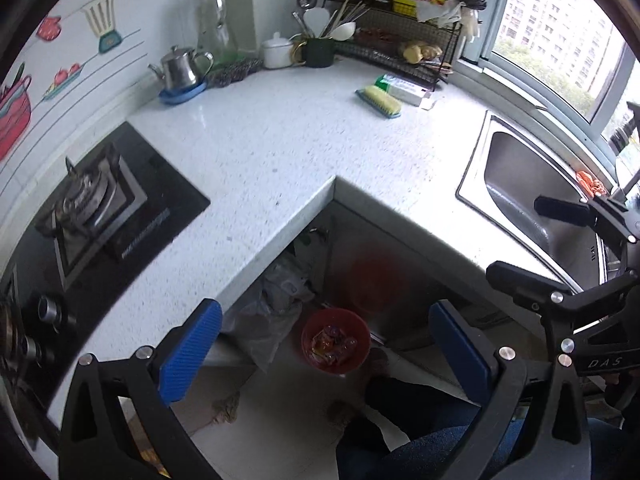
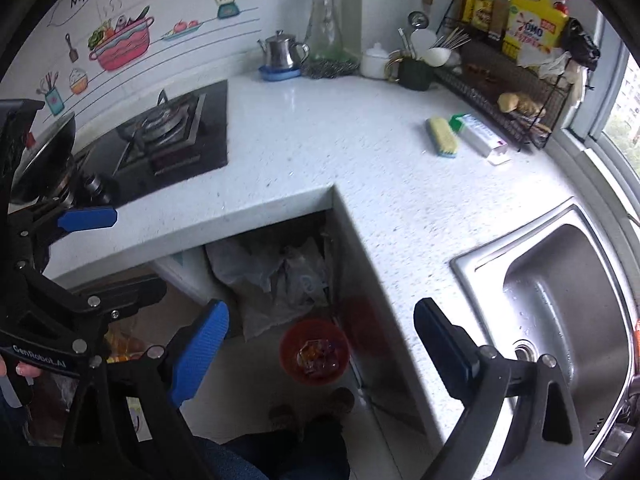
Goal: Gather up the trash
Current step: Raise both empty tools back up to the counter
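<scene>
A red trash bin (image 1: 335, 340) stands on the floor by the inner corner of the L-shaped white counter (image 1: 280, 152), with crumpled red and orange wrappers (image 1: 333, 345) inside. It also shows in the right wrist view (image 2: 314, 355). My left gripper (image 1: 326, 354) is open and empty, held above the bin. My right gripper (image 2: 322, 354) is open and empty, also above the bin; it shows at the right edge of the left wrist view (image 1: 516, 244). The left gripper shows at the left edge of the right wrist view (image 2: 108, 256).
A gas stove (image 1: 100, 208) is set in the counter's left part, a steel sink (image 2: 560, 304) in the right. A yellow scrub brush (image 1: 379, 101), a white box (image 1: 406, 89), a kettle (image 1: 182, 68), a utensil cup and a wire rack (image 1: 404, 44) sit at the back. A plastic bag (image 2: 276, 280) lies under the counter.
</scene>
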`<state>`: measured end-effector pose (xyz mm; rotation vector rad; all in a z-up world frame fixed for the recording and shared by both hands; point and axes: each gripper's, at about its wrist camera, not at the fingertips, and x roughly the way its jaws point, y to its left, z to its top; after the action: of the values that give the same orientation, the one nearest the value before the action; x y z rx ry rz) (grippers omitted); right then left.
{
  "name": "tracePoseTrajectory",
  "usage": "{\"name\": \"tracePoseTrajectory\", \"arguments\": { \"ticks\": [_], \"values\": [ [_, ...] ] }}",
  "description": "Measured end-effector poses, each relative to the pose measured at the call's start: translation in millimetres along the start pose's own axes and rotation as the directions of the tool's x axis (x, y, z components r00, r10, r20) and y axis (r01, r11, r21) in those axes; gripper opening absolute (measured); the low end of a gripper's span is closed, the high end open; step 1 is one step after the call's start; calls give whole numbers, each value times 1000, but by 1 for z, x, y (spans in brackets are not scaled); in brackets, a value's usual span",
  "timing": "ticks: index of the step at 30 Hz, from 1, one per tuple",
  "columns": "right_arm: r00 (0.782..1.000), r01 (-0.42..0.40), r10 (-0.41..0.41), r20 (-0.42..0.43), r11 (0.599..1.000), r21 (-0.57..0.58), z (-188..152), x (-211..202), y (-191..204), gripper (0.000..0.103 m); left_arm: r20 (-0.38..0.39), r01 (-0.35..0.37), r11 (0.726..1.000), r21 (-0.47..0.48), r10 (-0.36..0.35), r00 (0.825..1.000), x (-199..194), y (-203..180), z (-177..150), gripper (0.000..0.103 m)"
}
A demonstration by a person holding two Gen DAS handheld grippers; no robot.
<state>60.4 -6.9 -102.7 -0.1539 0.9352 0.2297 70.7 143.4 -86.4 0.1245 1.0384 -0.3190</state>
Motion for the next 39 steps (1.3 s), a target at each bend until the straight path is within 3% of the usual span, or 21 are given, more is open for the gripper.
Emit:
{"name": "tracePoseTrajectory", "arguments": {
  "ticks": [4, 14, 19, 39],
  "values": [
    [998, 49, -49, 38, 999, 4, 13, -13, -7, 93, 12, 9, 999, 39, -9, 1000, 1, -8, 18, 103],
    [993, 57, -69, 94, 991, 119, 33, -21, -46, 93, 34, 22, 994, 108, -26, 999, 11, -34, 69, 103],
    [992, 67, -79, 99, 990, 124, 51, -10, -66, 93, 26, 37, 993, 109, -40, 999, 26, -39, 102, 103],
    [988, 92, -112, 109, 981, 173, 131, 38, -179, 93, -41, 49, 995, 81, -46, 998, 129, -70, 260, 103]
  ]
}}
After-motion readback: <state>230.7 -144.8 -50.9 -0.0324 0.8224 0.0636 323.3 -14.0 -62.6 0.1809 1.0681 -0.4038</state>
